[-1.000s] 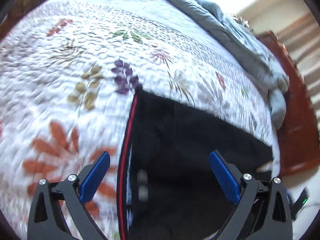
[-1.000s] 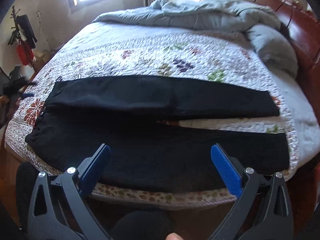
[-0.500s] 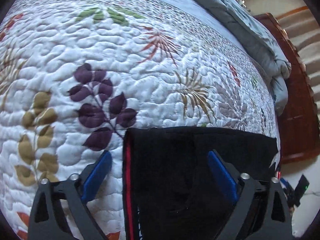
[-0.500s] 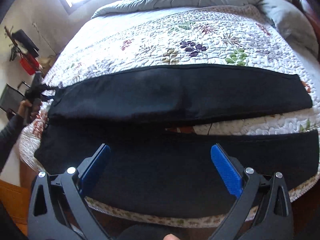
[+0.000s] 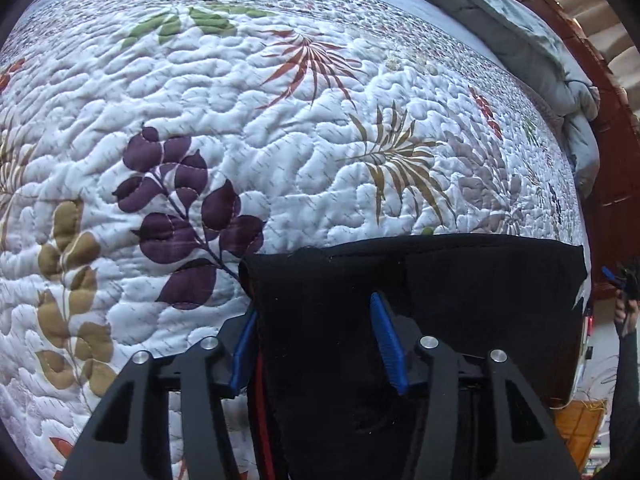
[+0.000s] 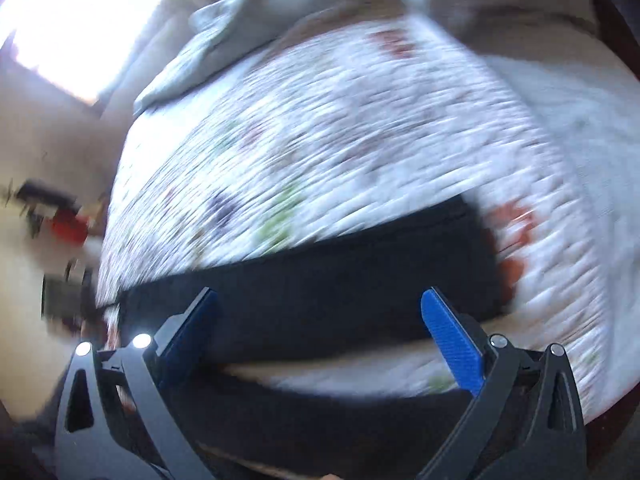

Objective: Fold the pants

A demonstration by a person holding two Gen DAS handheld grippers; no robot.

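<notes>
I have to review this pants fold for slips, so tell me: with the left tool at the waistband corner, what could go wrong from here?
1. The left tool has just been closing around the black pants with a red side stripe; its pads straddle only a bunched corner, so it may catch just one layer.
2. Lifting could drag the white floral quilt along.
3. The right tool is open; its view is too blurred to judge its aim at the leg.

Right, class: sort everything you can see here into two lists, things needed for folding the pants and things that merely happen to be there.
Part of the job:
- black pants
- left hand-held gripper, jaws just closing around the pants' corner
- right hand-held gripper, open

Just there:
- floral quilt
- grey duvet
- wooden bed frame
</notes>
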